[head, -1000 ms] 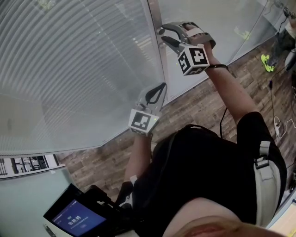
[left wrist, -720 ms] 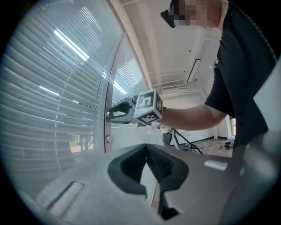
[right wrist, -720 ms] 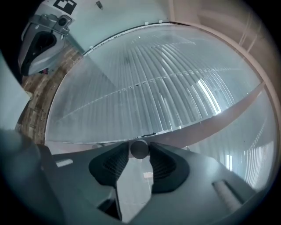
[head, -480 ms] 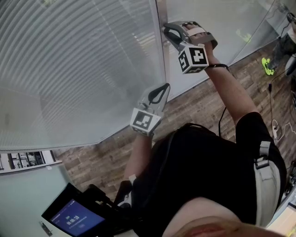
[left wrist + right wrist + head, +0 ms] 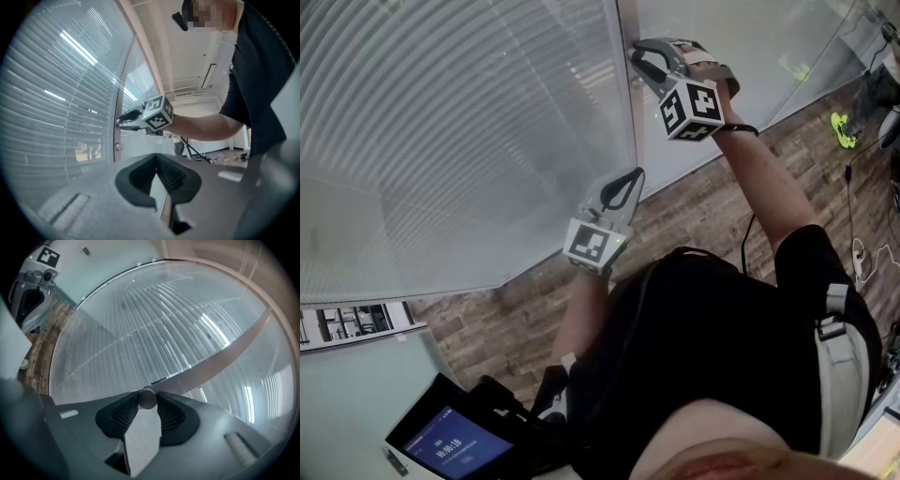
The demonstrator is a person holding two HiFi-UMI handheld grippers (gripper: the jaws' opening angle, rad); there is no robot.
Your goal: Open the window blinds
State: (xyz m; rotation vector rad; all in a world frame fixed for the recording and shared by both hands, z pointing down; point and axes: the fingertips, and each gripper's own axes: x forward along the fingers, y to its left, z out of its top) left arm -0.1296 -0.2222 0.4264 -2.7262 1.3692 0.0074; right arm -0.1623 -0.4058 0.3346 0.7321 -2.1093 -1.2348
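The closed slatted blinds (image 5: 441, 141) sit behind glass, left of a pale upright frame post (image 5: 623, 94). My right gripper (image 5: 639, 58) is raised against that post, and in the right gripper view its jaws (image 5: 147, 401) are shut on a small round metal knob (image 5: 147, 398) at the blinds' edge. The left gripper view shows the right gripper (image 5: 123, 122) at the post, with another small knob (image 5: 118, 147) just below it. My left gripper (image 5: 630, 176) hangs lower, close to the glass, shut with nothing between its fingers (image 5: 157, 161).
A wood-pattern floor (image 5: 694, 206) runs along the foot of the glass. A second glass panel (image 5: 741, 47) stands right of the post. A tablet (image 5: 455, 445) with a lit screen is at the lower left. Green shoes (image 5: 839, 127) and cables lie at the far right.
The right gripper's jaws have shut on the knob and the gripper has rolled a little. The left gripper has drifted slightly right.
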